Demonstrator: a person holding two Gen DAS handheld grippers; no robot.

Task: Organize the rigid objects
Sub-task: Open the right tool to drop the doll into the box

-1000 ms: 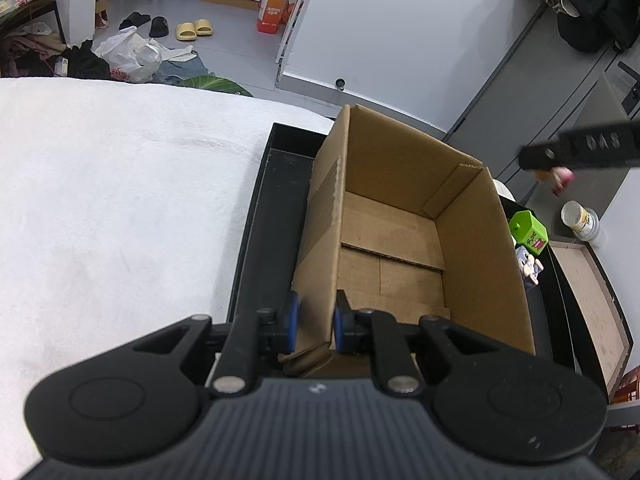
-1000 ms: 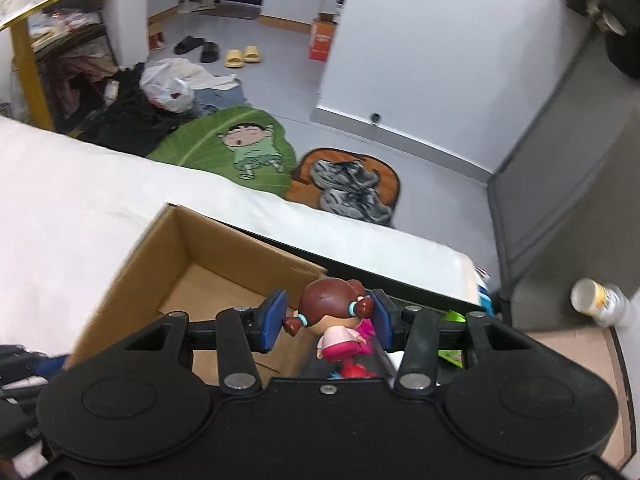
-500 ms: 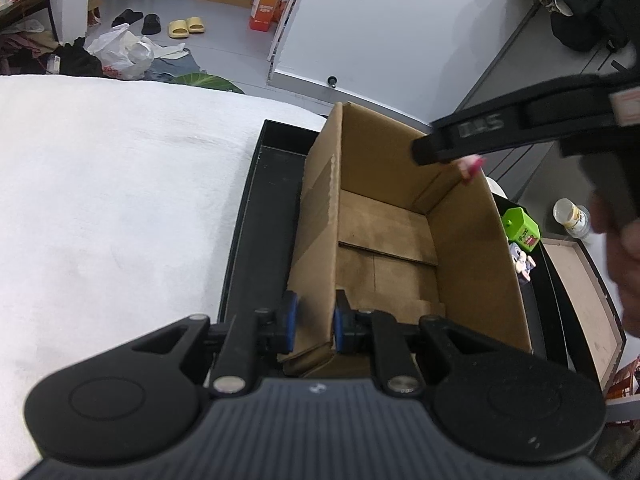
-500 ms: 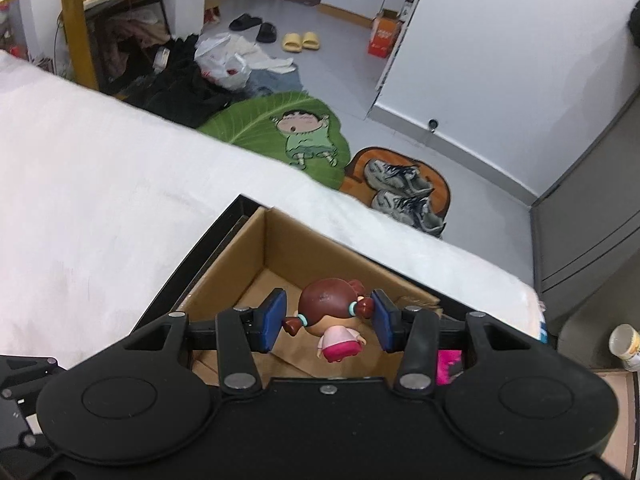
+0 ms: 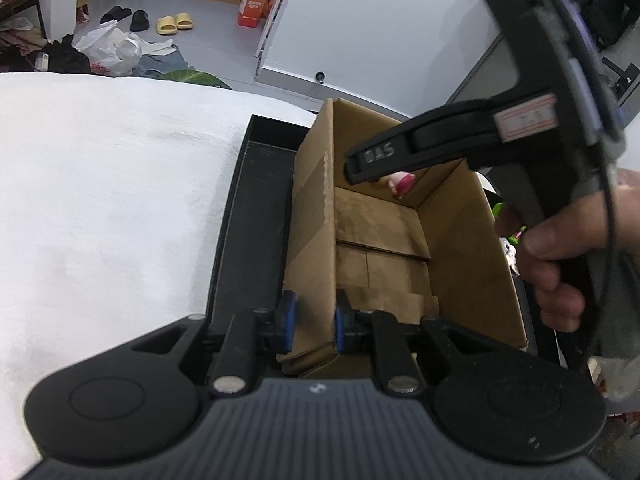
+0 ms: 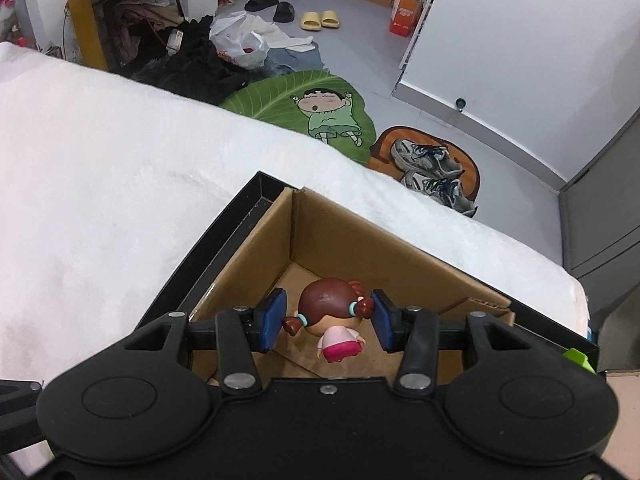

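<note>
Above the cardboard box (image 6: 340, 248), the right gripper (image 6: 330, 320) hung tilted downward, pinching a doll figurine (image 6: 332, 312); the left gripper (image 5: 311, 322) clamped the box's near wall beside the black tray (image 5: 256, 200).

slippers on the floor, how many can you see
4: two black slippers side by side, and two yellow slippers just right of them, all on the grey floor beyond the white bed. More may lie hidden behind the clutter.

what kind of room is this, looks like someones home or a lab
Most likely a lived-in home, perhaps a bedroom. Slippers and sneakers lie on the floor beside a cartoon leaf rug, with clothes piled nearby. The cardboard box sits on a white plush surface, possibly a bed.
</note>
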